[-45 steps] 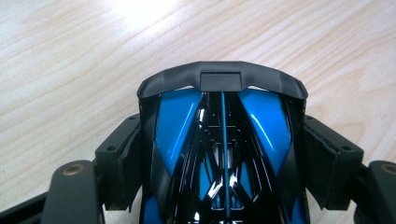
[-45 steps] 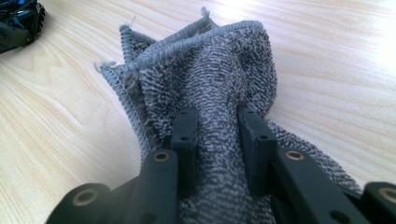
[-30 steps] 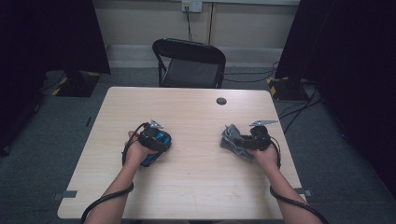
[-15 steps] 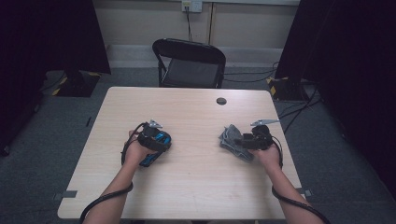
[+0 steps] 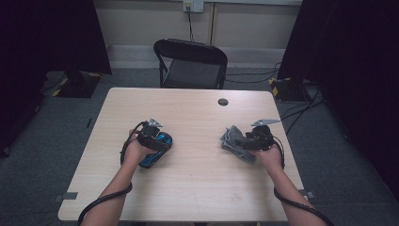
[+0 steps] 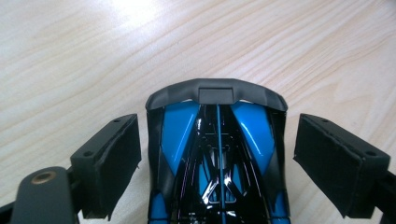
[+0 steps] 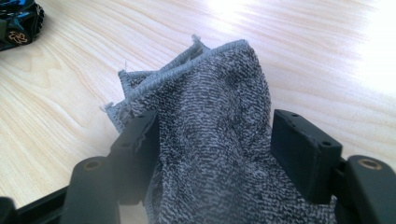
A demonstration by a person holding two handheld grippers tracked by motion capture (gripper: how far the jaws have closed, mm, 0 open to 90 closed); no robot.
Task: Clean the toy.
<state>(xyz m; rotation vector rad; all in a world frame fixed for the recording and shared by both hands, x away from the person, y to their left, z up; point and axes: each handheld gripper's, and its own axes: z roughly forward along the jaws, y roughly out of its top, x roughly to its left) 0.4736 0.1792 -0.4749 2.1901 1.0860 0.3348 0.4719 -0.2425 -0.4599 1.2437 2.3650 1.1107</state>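
A blue and black toy car (image 6: 217, 158) lies on the wooden table (image 5: 197, 188) between the pads of my left gripper (image 6: 217, 122). A narrow gap shows on each side of it, and the jaws have just been opening. From above, the car (image 5: 157, 151) sits under my left gripper (image 5: 160, 143). My right gripper (image 7: 215, 116) has a crumpled grey cloth (image 7: 210, 88) between its jaws, which have also just been opening. The cloth bulges loosely and rests on the table. In the high view the cloth (image 5: 232, 138) lies at the tip of my right gripper (image 5: 238, 142).
A black folding chair (image 5: 190, 66) stands behind the table's far edge. A small dark round cap (image 5: 223, 101) sits in the tabletop near that edge. In the right gripper view the toy car (image 7: 16, 23) appears at the top left corner.
The cloth at my right gripper looks looser and more spread than a second ago. Both hands stay in the same places on the table.
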